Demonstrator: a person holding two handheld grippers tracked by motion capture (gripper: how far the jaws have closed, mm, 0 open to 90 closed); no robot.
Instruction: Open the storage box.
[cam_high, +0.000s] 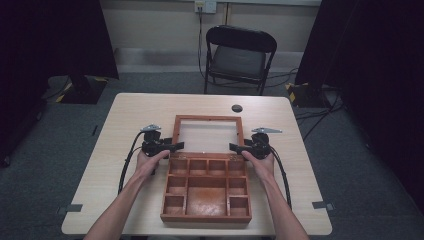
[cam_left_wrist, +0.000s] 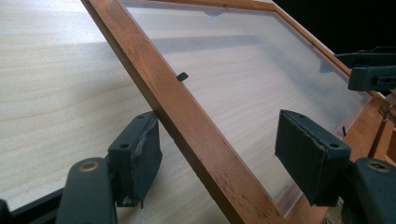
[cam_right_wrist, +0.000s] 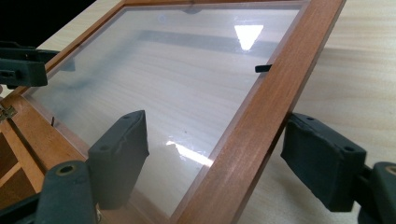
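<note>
the room is dim and dark at the sides, but the table (cam_high: 130, 115) top is lit bright from above. the high view is a bit soft and grainy. short dark shadows sit under the hands and beside the wooden box (cam_high: 206, 187). in the right gripper view, white glare spots shine on the clear lid (cam_right_wrist: 187, 79). in the left gripper view the lid (cam_left_wrist: 243, 70) looks milky, with a grey shadow band. the near black jaws look big and a little blurry.
</note>
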